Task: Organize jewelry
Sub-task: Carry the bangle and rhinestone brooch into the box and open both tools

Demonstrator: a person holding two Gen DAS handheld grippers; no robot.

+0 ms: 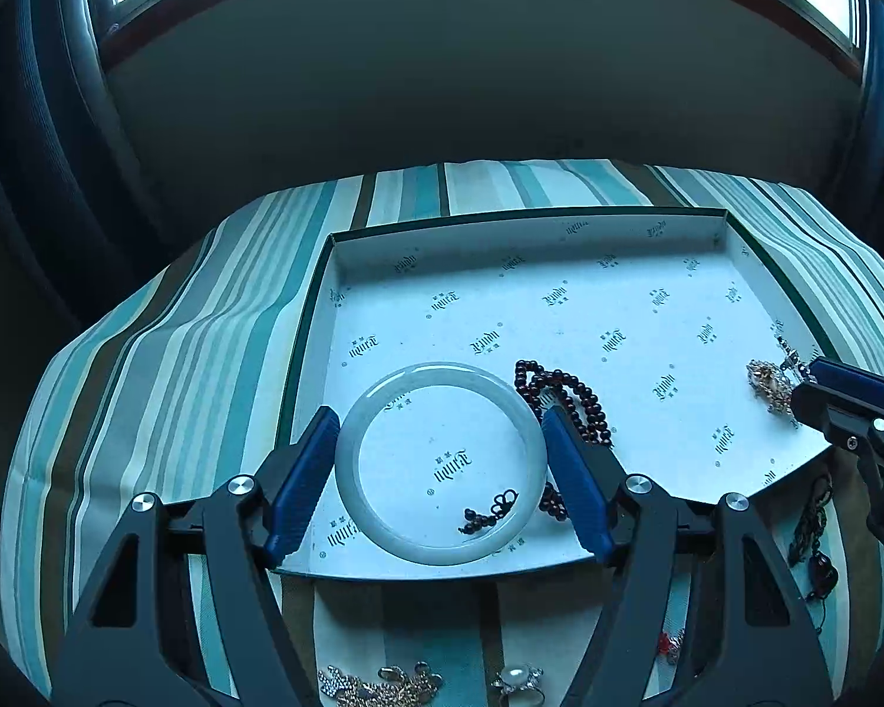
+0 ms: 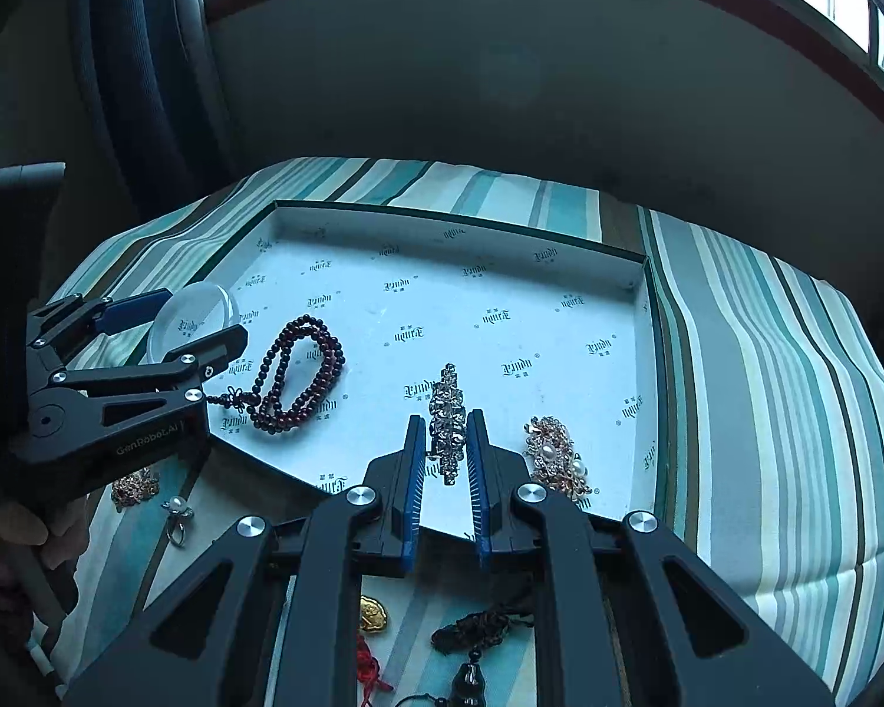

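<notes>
Crowding bangle (image 1: 440, 462): bead strand (image 1: 566, 397)

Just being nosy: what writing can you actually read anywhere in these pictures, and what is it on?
"GenRobot.AI": on the black body of the left gripper.
Small white lettering low on its handle: too small to read.
Repeated dark gothic logo on the box lining: too ornate to read surely.

Both the left gripper (image 1: 441, 474) and the right gripper (image 2: 447, 492) are matte black linkages with round silver pivot screws and ribbed blue finger pads (image 1: 300, 480). White "GenRobot.AI" lettering (image 2: 147, 439) marks the left gripper's body, behind its fingers.
</notes>
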